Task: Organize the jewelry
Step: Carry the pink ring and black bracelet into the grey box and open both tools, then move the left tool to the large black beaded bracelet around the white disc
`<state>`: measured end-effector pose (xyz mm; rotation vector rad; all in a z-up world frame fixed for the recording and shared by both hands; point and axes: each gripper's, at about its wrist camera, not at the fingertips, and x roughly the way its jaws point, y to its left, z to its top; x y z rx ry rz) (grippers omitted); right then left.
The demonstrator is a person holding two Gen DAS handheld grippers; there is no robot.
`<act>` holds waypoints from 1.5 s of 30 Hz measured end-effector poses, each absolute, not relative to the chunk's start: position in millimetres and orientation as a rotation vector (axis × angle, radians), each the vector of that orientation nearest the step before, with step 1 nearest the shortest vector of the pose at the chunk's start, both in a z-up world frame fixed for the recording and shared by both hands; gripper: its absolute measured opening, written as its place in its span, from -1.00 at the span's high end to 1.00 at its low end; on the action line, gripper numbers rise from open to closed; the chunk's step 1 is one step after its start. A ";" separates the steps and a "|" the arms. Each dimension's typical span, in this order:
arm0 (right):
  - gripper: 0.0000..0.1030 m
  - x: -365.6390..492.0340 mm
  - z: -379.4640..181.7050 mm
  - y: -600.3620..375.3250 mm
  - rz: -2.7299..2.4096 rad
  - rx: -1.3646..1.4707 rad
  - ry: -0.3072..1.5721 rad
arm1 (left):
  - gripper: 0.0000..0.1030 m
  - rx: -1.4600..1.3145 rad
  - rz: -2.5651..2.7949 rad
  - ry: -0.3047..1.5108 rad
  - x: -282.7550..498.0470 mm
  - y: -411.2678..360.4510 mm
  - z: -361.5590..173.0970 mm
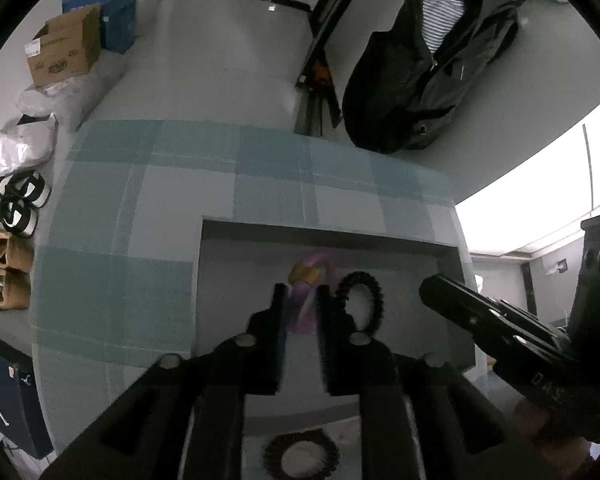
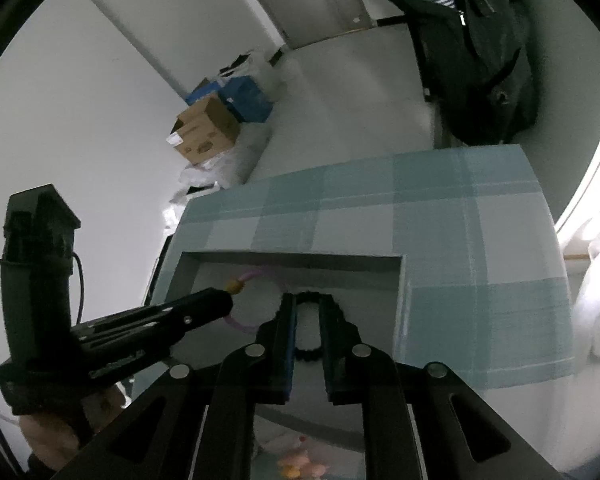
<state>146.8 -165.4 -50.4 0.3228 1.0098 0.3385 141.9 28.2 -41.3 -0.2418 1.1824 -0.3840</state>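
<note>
A grey open box (image 1: 324,236) sits on a blue checked tablecloth (image 1: 140,208). Inside lie a pink hair tie with a yellow charm (image 1: 306,274) and a black spiral hair tie (image 1: 362,298). My left gripper (image 1: 302,300) hovers over the box, fingers open around the pink tie, not closed on it. My right gripper (image 2: 308,308) is open above the black spiral tie (image 2: 308,354), which lies between its fingers; the pink tie (image 2: 244,280) lies to its left. A brown spiral tie (image 1: 300,456) lies near the front edge.
A black jacket (image 1: 428,68) hangs on a chair beyond the table. Cardboard and blue boxes (image 1: 68,48) and shoes (image 1: 8,240) line the floor at the left. Pink and yellow items (image 2: 300,466) lie below the right gripper.
</note>
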 end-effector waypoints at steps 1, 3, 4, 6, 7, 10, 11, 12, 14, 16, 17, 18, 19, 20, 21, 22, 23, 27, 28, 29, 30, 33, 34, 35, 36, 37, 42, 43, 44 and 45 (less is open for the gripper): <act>0.51 146.3 -48.9 -166.0 0.334 0.324 1.005 | 0.59 -0.242 -0.384 1.169 140.2 29.2 -38.1; 0.38 142.5 -45.0 -168.8 0.337 0.332 0.983 | 0.40 -0.245 -0.381 1.150 137.2 31.4 -32.8; 0.36 140.1 -42.2 -170.1 0.341 0.332 0.971 | 0.32 -0.246 -0.381 1.144 135.6 32.7 -29.6; 0.09 134.2 -35.9 -172.2 0.351 0.321 0.938 | 0.28 -0.247 -0.389 1.123 131.6 33.8 -23.7; 0.03 129.2 -31.8 -173.9 0.355 0.313 0.914 | 0.27 -0.240 -0.390 1.113 128.6 34.8 -19.4; -0.01 118.2 -23.7 -178.9 0.366 0.307 0.875 | 0.25 -0.221 -0.368 1.073 119.3 38.6 -8.4; -0.07 115.6 -21.8 -179.6 0.368 0.306 0.864 | 0.25 -0.218 -0.362 1.065 116.6 40.1 -6.1; -0.11 113.2 -20.1 -180.5 0.368 0.305 0.856 | 0.24 -0.218 -0.354 1.058 113.6 41.2 -4.6; -0.21 105.0 -16.0 -183.2 0.370 0.299 0.831 | -0.07 -0.218 -0.328 1.048 106.9 43.8 -2.5; -0.25 95.1 -11.3 -184.1 0.375 0.286 0.804 | -0.15 -0.215 -0.298 1.031 98.8 47.0 -1.1; -0.30 91.0 -9.9 -184.1 0.377 0.278 0.795 | -0.16 -0.211 -0.289 1.021 96.1 47.1 -0.6; -0.31 87.6 -9.1 -183.4 0.380 0.272 0.785 | -0.16 -0.206 -0.283 1.013 92.5 47.1 -0.2; -0.32 84.5 -8.5 -183.3 0.382 0.270 0.778 | -0.16 -0.198 -0.281 1.006 88.6 47.0 0.5; -0.35 81.5 -8.0 -183.1 0.384 0.268 0.772 | -0.16 -0.191 -0.280 0.999 85.9 46.2 0.5; -0.36 78.2 -7.1 -183.0 0.387 0.265 0.766 | -0.16 -0.184 -0.279 0.988 81.2 46.5 2.0; -0.37 73.5 -6.3 -182.9 0.389 0.260 0.757 | -0.16 -0.174 -0.276 0.976 76.9 46.3 2.9; -0.40 70.8 -5.9 -183.0 0.390 0.255 0.750 | -0.17 -0.164 -0.269 0.966 73.7 45.8 3.0; -0.60 57.5 -3.5 -184.8 0.387 0.233 0.716 | -0.21 -0.141 -0.238 0.966 60.3 46.5 -1.8; -0.65 54.7 -3.0 -185.2 0.385 0.231 0.711 | -0.21 -0.143 -0.243 0.973 57.4 46.5 -4.0; -0.67 52.9 -2.3 -185.9 0.383 0.230 0.708 | -0.21 -0.144 -0.253 0.980 54.2 46.4 -6.4; -0.69 50.4 -1.9 -186.7 0.379 0.231 0.706 | -0.21 -0.143 -0.264 0.988 52.2 46.2 -9.0; -0.80 41.8 -3.4 -188.7 0.375 0.234 0.707 | -0.22 -0.130 -0.289 1.030 46.5 43.2 -22.2; -0.82 38.5 -4.0 -188.9 0.374 0.231 0.707 | -0.22 -0.120 -0.312 1.060 45.3 40.8 -29.0; -0.85 35.1 -4.3 -189.0 0.376 0.227 0.706 | -0.22 -0.110 -0.331 1.080 43.4 38.0 -34.4; -0.87 33.6 -4.2 -188.6 0.377 0.224 0.706 | -0.23 -0.101 -0.351 1.097 42.3 35.0 -39.3; -0.88 31.0 -4.3 -188.4 0.379 0.219 0.705 | -0.23 -0.087 -0.360 1.109 41.8 31.1 -44.4; -0.96 22.6 -3.8 -188.1 0.382 0.203 0.701 | -0.23 -0.032 -0.339 1.152 47.2 20.8 -63.2; -0.99 21.7 -3.4 -188.8 0.386 0.203 0.700 | -0.23 -0.027 -0.341 1.156 49.8 19.8 -65.9; -1.00 21.1 -3.9 -188.9 0.388 0.201 0.701 | -0.23 -0.022 -0.339 1.159 51.9 19.2 -67.8; -1.00 21.1 -3.7 -189.5 0.390 0.197 0.699 | -0.23 -0.020 -0.338 1.167 54.8 18.8 -70.1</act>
